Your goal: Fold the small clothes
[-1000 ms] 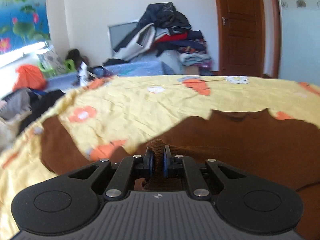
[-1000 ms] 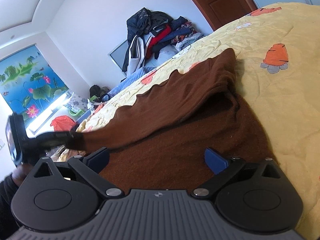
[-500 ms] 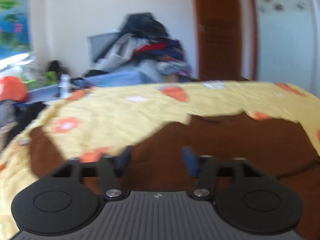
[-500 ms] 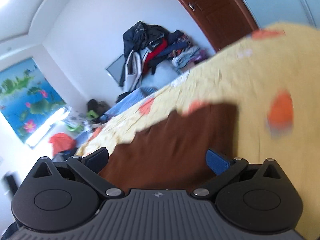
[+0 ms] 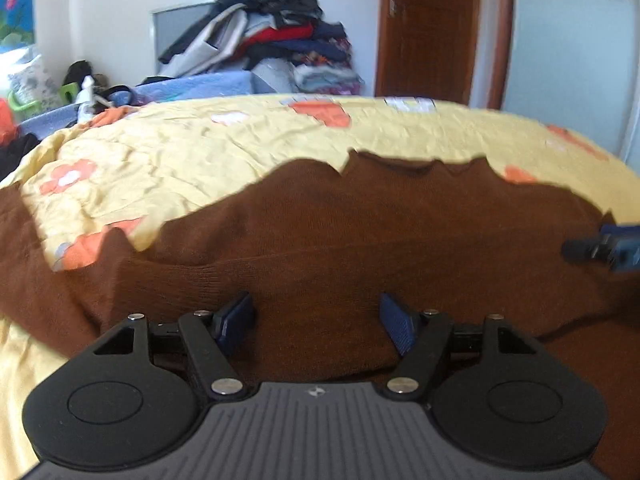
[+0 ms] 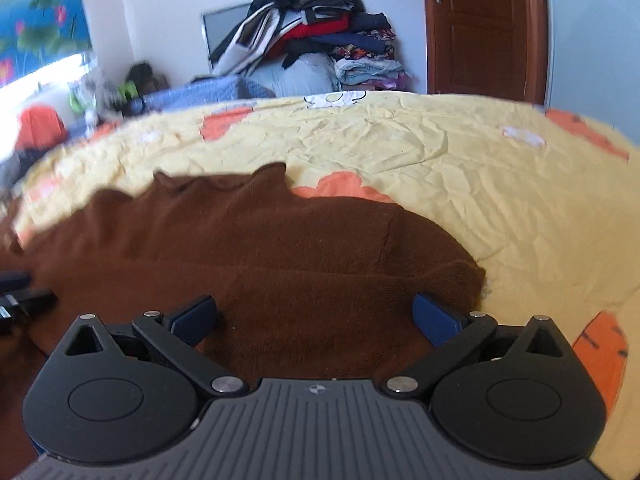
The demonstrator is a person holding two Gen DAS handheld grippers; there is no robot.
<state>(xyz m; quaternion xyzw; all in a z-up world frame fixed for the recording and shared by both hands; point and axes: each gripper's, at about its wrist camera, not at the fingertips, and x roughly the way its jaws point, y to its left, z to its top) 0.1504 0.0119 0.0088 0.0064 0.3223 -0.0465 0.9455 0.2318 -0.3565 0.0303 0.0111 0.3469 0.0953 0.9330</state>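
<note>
Reading my left claw (image 5: 318,320) first: its blue pads (image 5: 236,320) stand well apart, released, with only flat brown knit showing between them and nothing gripped. Its jaws have just been opening, letting go of the bunched fabric.

My right claw (image 6: 316,316) is likewise released, pads (image 6: 438,320) spread wide over the garment, nothing pinched.

Brown sweater (image 5: 360,248) lies spread on the bed, just ahead of both claws. In the left wrist view a sleeve (image 5: 48,280) trails off to the near left. Its scalloped far edge (image 5: 400,164) sits against the yellow bedspread (image 5: 200,152). In the right wrist view the garment's right end is rounded off with a cuff-like edge (image 6: 472,280) near the right pad.

Tip of the right claw (image 5: 608,246) shows at the right edge of the left wrist view, over the sweater; I cannot tell if it touches.

Bedspread carries orange and white prints. Beyond the bed: a heap of clothes (image 6: 320,40) against the far wall, a wooden door (image 6: 484,28) to its right, a blue floral picture (image 6: 36,28) far left.
</note>
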